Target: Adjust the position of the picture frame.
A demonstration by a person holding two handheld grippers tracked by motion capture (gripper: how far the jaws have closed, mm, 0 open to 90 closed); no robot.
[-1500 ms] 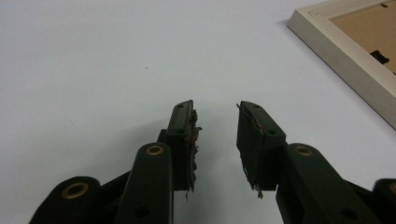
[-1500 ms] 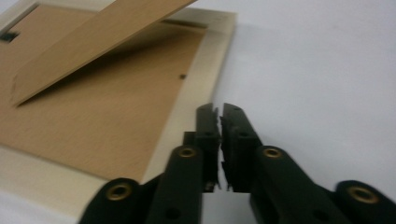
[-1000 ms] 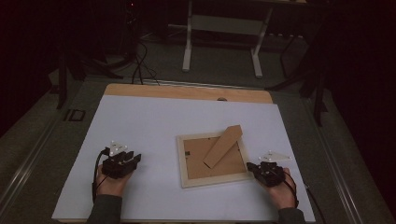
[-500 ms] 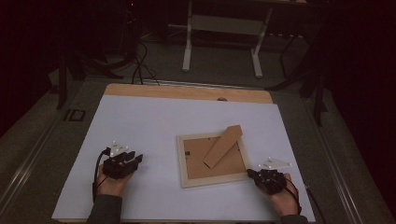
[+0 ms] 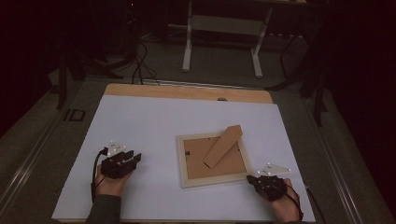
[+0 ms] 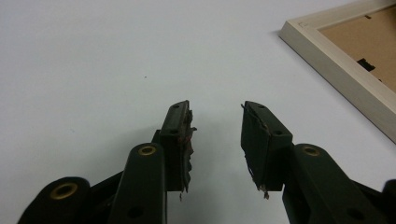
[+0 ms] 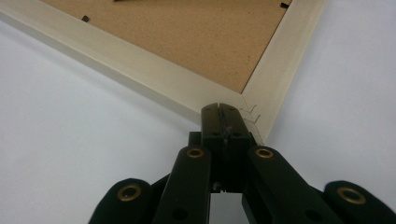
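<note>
Right, left hand-held gripper [image 5: 134, 158] sits low on the white counter [image 5: 154, 126] near its front left, jaws spread partway with bare counter between the pads, pinching nothing; in the left gripper view [image 6: 215, 135] the gap is plain and the frame's pale rail lies off to the upper right, well apart. Right hand-held gripper [image 5: 252, 178] is at the front right, jaws pressed together, nothing between them; in the right gripper view [image 7: 222, 122] the joined tips meet the near corner of the pale wooden picture frame [image 7: 154, 77], touching or just short of it, cannot tell which. The frame [image 5: 187, 175] lies flat, back side up, right of the counter's middle, brown board backing [image 5: 196, 158] showing. A brown cardboard easel stand [image 5: 223, 145] lies slanted across the backing, its upper end reaching past the frame's far right corner. Both hands rest at the counter's near edge.
</note>
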